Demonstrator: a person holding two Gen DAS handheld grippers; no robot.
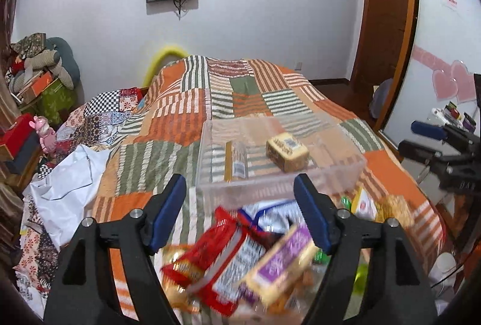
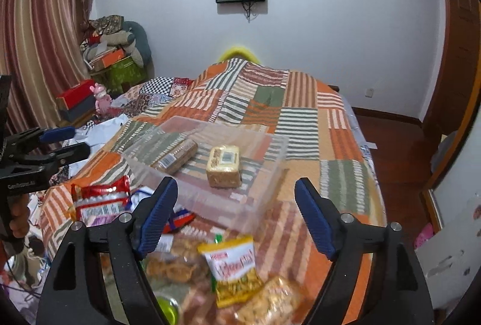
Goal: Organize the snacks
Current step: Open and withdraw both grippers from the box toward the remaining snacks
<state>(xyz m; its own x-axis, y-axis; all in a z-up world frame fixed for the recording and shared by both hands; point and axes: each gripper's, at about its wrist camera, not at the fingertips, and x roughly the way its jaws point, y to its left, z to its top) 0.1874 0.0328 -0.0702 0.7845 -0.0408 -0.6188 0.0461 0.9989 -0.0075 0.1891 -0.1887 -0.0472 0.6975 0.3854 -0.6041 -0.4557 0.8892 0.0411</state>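
Now both tools are released: the left gripper (image 1: 240,214) and right gripper (image 2: 236,217) stand spread, nothing between their blue pads. Just below them, near on the striped patchwork bedspread (image 2: 303,120), lies a heap of crinkly snack packets, a red foil packet (image 1: 210,250) and a yellow plastic pouch (image 2: 234,274) among them. These look light, soft and slippery; pinching a sealed edge seems best. Beyond sits the clear plastic bin (image 1: 354,171).

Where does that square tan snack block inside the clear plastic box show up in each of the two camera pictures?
Left wrist view: the tan snack block sits right of centre, in the clear box, just beyond the open left claw.
Right wrist view: it sits near the middle, between the tips of the open right claw.
Shared landmark: the long wrapped bar to its left in the box.
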